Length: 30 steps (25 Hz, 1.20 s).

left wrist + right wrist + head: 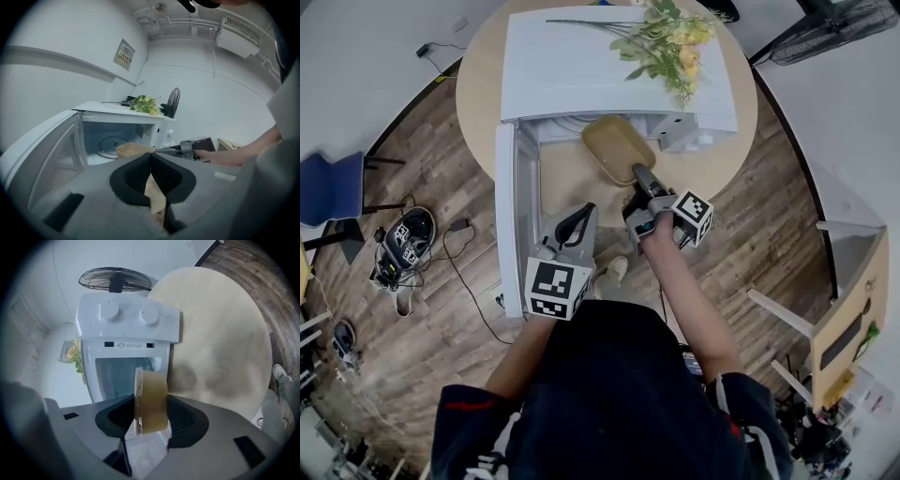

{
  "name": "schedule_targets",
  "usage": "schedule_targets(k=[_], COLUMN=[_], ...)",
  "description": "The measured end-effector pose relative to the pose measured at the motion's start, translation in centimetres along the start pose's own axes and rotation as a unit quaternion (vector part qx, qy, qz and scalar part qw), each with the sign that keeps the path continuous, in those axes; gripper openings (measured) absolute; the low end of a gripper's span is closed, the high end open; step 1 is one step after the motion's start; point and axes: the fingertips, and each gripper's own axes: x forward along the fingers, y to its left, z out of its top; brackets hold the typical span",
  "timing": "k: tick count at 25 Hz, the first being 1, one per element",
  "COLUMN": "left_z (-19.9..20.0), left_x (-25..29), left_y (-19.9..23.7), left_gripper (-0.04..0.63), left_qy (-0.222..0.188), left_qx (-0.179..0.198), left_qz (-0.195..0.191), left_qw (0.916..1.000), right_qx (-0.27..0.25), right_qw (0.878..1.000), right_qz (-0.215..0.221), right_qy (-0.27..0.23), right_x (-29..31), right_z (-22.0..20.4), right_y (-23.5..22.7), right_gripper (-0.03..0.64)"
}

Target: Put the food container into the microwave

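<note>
At the centre of the head view, the right gripper [639, 176] is clamped on one edge of the tan plastic food container [617, 148]. It holds the container before the open white microwave [581, 66] on the round pale wooden table [478, 94]. The left gripper [574, 223], lower left, has its jaws together, seemingly empty.

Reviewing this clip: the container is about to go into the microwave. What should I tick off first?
1. Microwave door open: ok, it stands wide open.
2. Grip on the food container: ok, the right gripper has its jaws pressed on both sides of it.
3. Cavity free: ok, only the turntable shows inside.
4. Container lined up with the opening: ok, it is just in front of it.
5. Left gripper out of the way: ok, its jaws are together and empty, and it is beside the door.
6. Container's contents: cannot tell.
</note>
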Motion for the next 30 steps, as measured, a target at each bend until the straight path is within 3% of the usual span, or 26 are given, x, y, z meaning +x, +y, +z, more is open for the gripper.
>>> schedule_targets(k=[17, 30], left_z=[-2.2, -2.7], left_x=[1.2, 1.2], left_y=[0.5, 1.1], left_gripper=[0.017, 0.017], left_qy=[0.025, 0.029], left_qx=[-0.028, -0.036], left_qz=[-0.008, -0.01], left_qw=[0.9993, 0.9989], right_qx=[-0.005, -0.044], right_qw=[1.0, 0.998], right_qz=[0.015, 0.023], right_qy=[-0.017, -0.033], right_x=[6.8, 10.5], right_z=[1.2, 1.9], right_y=[1.0, 1.7], right_gripper=[0.202, 0.202])
